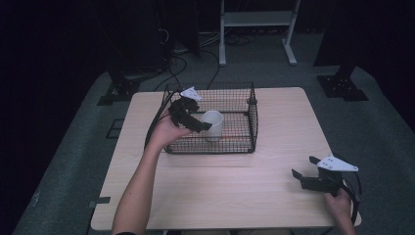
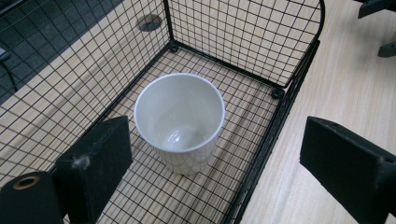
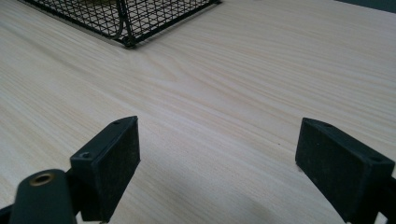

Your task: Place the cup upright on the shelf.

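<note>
Beyond the table (image 1: 235, 186) the room falls into darkness, and only a pale frame (image 1: 257, 19) and some floor cables can be made out there. In the high view your left hand (image 1: 169, 128) covers much of the left gripper (image 1: 193, 120), so its jaws are hard to read from above. The left gripper view settles it: your jaws stand wide apart, gripping nothing, one inside the wire basket (image 2: 289, 60) and the other outside its near wall.

The white cup (image 2: 180, 121) stands upright and empty on the basket floor, just ahead of your left jaws and clear of both. From above, one jaw crosses in front of the cup (image 1: 213, 125).

Your right gripper (image 1: 313, 177) hovers near the table's right front corner, well apart from the basket (image 1: 252, 110). Its jaws are spread wide over bare wood and hold nothing. Your right hand (image 1: 340, 203) is partly cut off by the bottom edge.
</note>
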The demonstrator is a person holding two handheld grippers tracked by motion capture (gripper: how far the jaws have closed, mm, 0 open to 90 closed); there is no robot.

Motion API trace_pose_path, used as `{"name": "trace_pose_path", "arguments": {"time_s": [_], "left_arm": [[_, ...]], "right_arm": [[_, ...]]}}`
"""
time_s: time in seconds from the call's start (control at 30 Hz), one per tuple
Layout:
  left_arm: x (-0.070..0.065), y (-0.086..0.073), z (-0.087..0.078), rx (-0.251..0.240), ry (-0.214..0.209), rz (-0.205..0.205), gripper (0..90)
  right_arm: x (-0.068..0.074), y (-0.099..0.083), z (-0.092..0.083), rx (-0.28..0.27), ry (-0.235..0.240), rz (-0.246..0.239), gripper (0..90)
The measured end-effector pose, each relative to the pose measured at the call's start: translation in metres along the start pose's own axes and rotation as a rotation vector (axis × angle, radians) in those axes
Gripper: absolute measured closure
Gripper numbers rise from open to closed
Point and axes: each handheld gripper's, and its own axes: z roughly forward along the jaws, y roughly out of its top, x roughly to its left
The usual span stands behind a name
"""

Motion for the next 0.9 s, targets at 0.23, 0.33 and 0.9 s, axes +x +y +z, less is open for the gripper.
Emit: {"name": "trace_pose_path", "arguments": {"time_s": [0.23, 0.33, 0.9], "left_arm": [[-0.006, -0.009, -0.007, -0.016, 0.012, -0.001, 8.4], [-0.009, -0.013, -0.011, -0.034, 0.012, -0.004, 8.4], [-0.036, -0.026, -0.034, -0.105, 0.025, 0.029, 8.4]], "right_arm": [[0.0, 0.0, 0.0, 0.001, 0.001, -0.001, 13.1], [0.0, 0.0, 0.0, 0.002, 0.0, 0.001, 13.1], [0.0, 0.0, 0.0, 0.002, -0.001, 0.0, 13.1]]}}
